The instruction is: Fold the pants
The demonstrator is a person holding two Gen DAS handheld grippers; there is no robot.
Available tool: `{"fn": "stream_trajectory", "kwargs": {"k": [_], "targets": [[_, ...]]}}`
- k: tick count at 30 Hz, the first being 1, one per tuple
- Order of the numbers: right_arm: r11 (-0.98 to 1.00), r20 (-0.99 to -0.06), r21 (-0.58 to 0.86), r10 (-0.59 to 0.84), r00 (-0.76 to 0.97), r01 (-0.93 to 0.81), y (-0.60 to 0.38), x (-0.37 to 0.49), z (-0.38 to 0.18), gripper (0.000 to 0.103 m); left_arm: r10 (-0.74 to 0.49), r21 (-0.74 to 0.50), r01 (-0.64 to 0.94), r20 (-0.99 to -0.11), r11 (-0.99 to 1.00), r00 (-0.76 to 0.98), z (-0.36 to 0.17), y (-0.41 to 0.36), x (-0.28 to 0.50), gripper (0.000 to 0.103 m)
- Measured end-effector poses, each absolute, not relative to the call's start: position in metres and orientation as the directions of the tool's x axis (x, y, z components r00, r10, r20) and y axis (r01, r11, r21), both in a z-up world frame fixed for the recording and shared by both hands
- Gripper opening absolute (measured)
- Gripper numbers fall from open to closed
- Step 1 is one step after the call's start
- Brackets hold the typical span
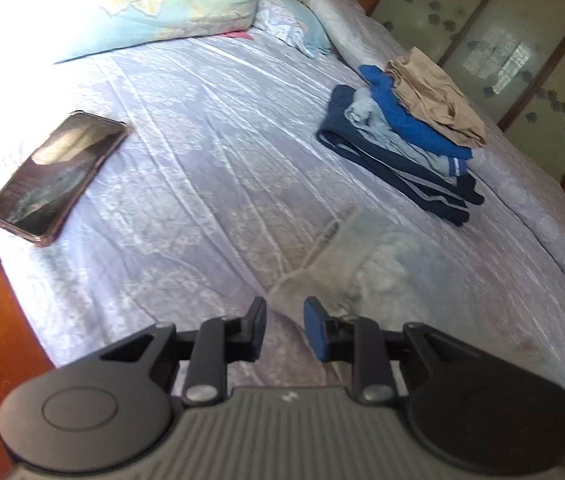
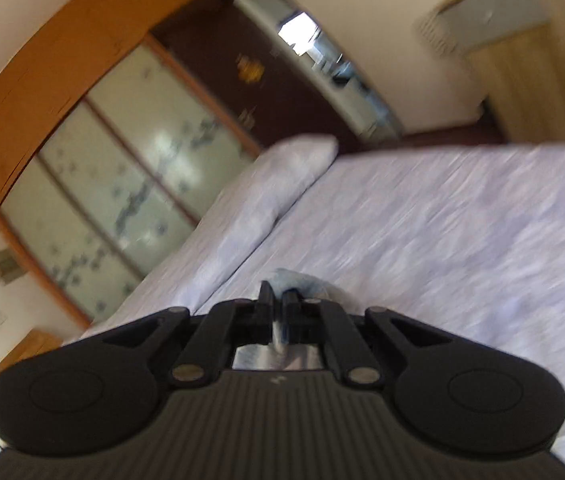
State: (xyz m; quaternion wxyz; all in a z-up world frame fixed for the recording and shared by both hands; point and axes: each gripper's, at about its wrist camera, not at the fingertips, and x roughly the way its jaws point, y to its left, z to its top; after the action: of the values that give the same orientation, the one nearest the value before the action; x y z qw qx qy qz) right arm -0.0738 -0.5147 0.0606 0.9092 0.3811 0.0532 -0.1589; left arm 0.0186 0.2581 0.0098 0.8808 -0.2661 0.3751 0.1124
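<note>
Right wrist: right tool [image 2: 278,312] pinches pale pants [image 2: 302,282] fabric; left tool [image 1: 284,328] parted.

The left gripper [image 1: 284,328] hangs over the bed's [image 1: 202,140] near edge, jaws slightly apart and empty. Pale blurred pants [image 1: 346,260] lie just beyond. A phone [image 1: 56,178] sits by the left edge, folded clothes [image 1: 406,136] toward the right edge.

Sunlit glare upper left; right view motion-blurred, edges fisheye-bent.

Left gripper [image 1: 284,328] ribbed grey body, black arms, silver rivets, blue pad; right gripper [image 2: 278,312] alike
</note>
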Motion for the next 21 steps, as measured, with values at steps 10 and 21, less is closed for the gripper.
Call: {"fn": "stream_trajectory", "kwargs": {"k": [10,21], "targets": [[0.451,-0.528,0.387,-0.607,0.594,0.805,-0.524,-0.141,-0.005,0.035,-0.086,-0.290,-0.135,-0.636,0.948,0.767,0.054,0.207,0.091,0.061],[0.811,-0.525,0.384,-0.201,0.827,0.441,-0.445,-0.011,0.005,0.051,-0.260,-0.248,0.104,-0.757,0.963,0.599,0.014,0.137,0.187,0.005]]}}
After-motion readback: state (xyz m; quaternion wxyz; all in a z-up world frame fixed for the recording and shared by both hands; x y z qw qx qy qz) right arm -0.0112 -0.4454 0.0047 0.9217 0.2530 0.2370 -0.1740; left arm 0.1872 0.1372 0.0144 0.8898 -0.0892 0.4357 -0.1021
